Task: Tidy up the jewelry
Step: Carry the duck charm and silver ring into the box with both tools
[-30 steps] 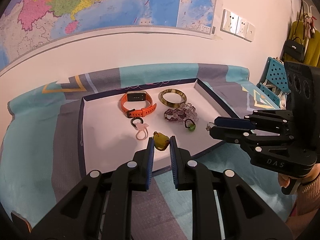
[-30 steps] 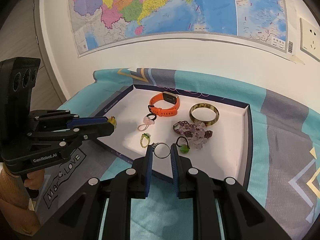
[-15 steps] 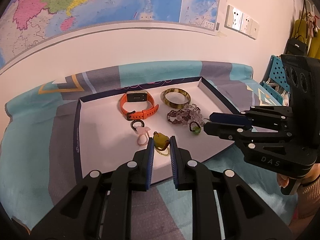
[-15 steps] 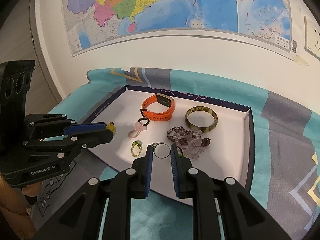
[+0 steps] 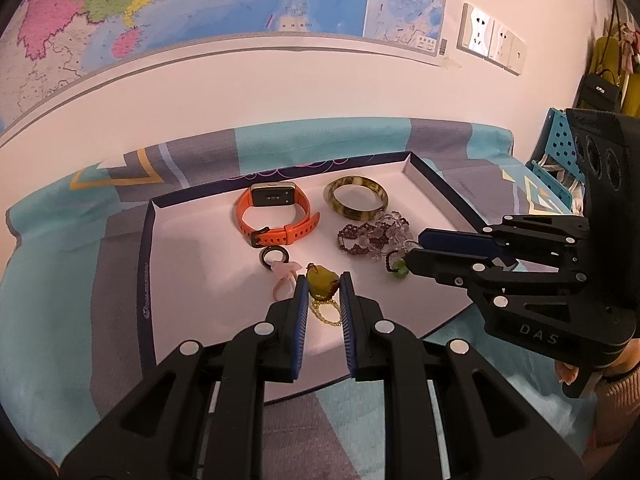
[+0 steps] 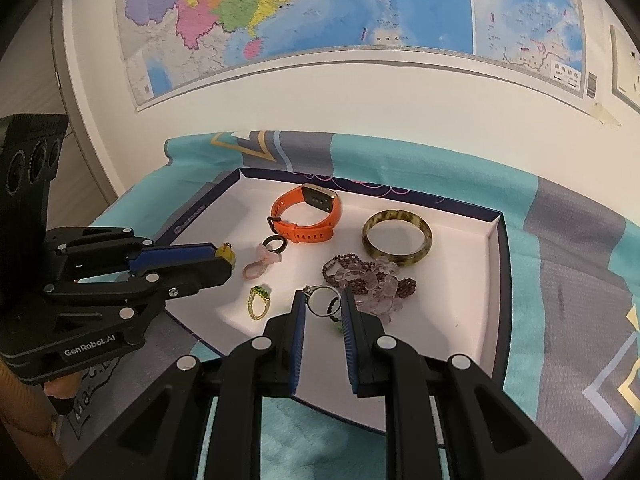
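Observation:
A shallow white tray holds an orange watch, a tortoiseshell bangle, a purple bead bracelet, a pink hair tie with a dark ring and a green bead ring. My left gripper is shut on a yellow pendant over the tray. My right gripper is shut on a silver ring above the tray's front part.
The tray lies on a teal and grey patterned cloth. A wall with a map stands close behind. Wall sockets and a blue stool with hanging bags are at the right.
Both grippers have moved forward over the tray with their pieces still held. The right gripper has come in to the left, nearer the bead bracelet.

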Available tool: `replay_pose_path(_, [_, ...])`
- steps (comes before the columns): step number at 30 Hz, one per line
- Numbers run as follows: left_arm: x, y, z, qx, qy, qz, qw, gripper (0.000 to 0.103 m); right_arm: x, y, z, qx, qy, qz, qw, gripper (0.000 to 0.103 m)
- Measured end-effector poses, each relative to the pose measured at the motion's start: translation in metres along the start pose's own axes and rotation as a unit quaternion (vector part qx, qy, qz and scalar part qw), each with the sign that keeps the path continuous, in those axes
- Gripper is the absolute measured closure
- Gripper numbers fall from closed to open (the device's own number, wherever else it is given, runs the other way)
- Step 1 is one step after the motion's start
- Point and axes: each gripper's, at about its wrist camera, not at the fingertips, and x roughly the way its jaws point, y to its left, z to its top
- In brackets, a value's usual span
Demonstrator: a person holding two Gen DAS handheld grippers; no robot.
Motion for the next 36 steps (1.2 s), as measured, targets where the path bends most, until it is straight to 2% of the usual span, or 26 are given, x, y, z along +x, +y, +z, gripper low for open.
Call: replay_pose_path(36, [0.015,0.0,0.006,-0.005,0.013,0.006,0.9999,0.087,0.014,-0.002,0.005,0.001,0.009,-0.007,1.0,0.087])
